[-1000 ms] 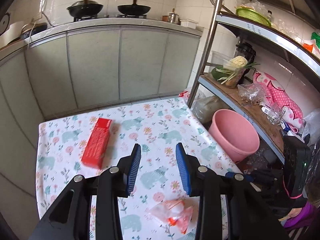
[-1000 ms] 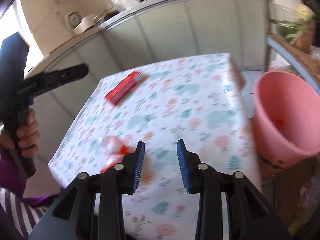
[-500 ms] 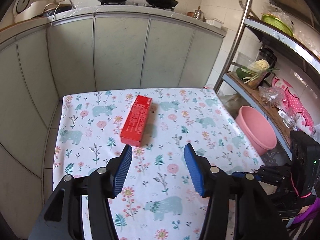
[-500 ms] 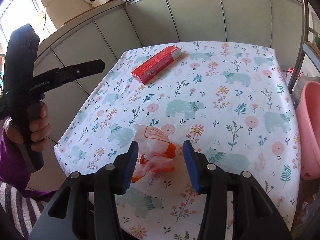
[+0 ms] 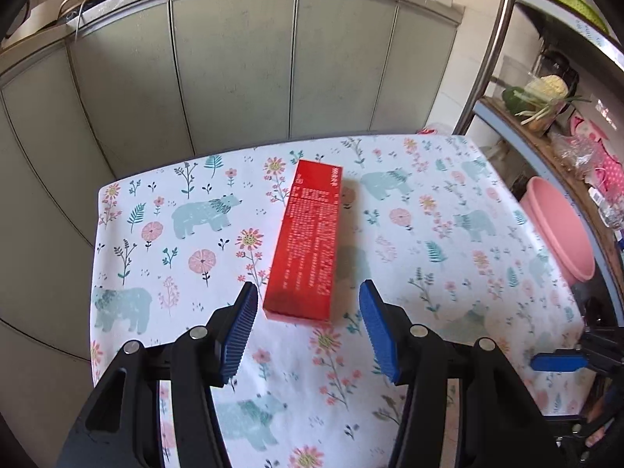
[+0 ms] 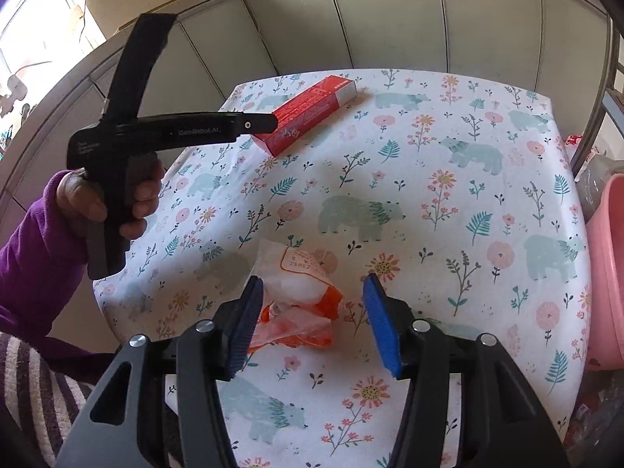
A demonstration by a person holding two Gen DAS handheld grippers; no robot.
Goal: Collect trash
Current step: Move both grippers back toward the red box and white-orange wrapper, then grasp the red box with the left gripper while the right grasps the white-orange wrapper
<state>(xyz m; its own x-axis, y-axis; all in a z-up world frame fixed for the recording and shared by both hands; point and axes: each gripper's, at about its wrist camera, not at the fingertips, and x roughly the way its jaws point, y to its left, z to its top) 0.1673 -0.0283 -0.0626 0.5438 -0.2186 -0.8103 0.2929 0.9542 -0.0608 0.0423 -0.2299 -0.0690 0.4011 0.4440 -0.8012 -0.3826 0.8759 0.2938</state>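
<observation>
A long red carton lies on the flowered tablecloth. My left gripper is open, and its blue pads flank the carton's near end without touching it. In the right wrist view the same carton lies at the far left of the table, with the left gripper reaching it from the left. A crumpled clear and orange wrapper lies near the table's front. My right gripper hangs over it with its jaws opening. The wrapper sits between the pads, unpressed.
A pink basin stands beside the table on the right, also seen at the right edge as the basin. Grey cabinet doors close off the far side. A metal shelf rack holds vegetables and bags. A hand in a purple sleeve holds the left gripper.
The left gripper has come forward and down to the red carton, with its jaws wider. The right gripper has settled over the wrapper, and its jaws have spread.
</observation>
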